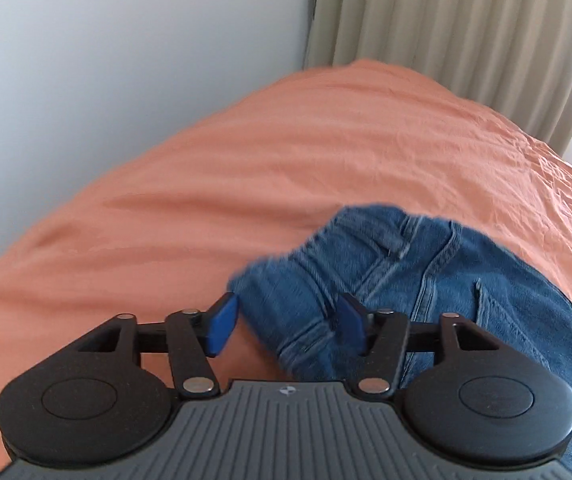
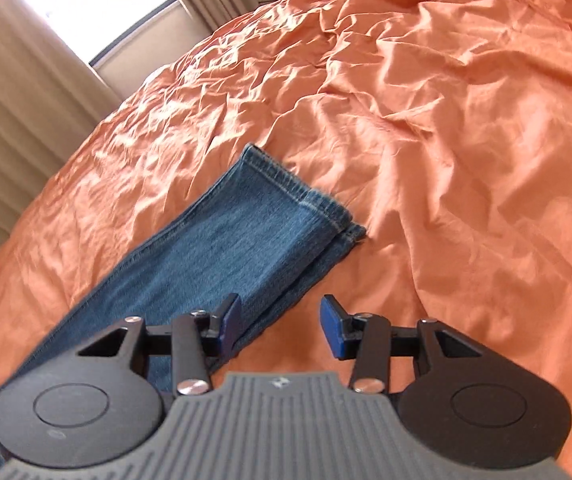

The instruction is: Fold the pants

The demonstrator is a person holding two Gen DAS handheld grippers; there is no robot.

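Left wrist view looked forward and low over the waist end of the jeans (image 1: 385, 280) toward wall (image 1: 106, 60) and curtain (image 1: 445, 32). Right wrist view looked down close over the leg hems. Both shared the orange bedsheet (image 1: 286, 140).

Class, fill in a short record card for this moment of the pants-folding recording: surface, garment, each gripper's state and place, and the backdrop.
Surface: bed with wrinkled orange sheet
Garment: blue jeans, legs stacked one on the other, lying flat
Waist end: waistband bunched, near the left gripper
Leg end: hems near the right gripper
Left gripper: open, waistband fabric between its fingers, not clamped
Right gripper: open, at the edge of the legs, holding nothing
Backdrop: beige curtain, white wall, bright window
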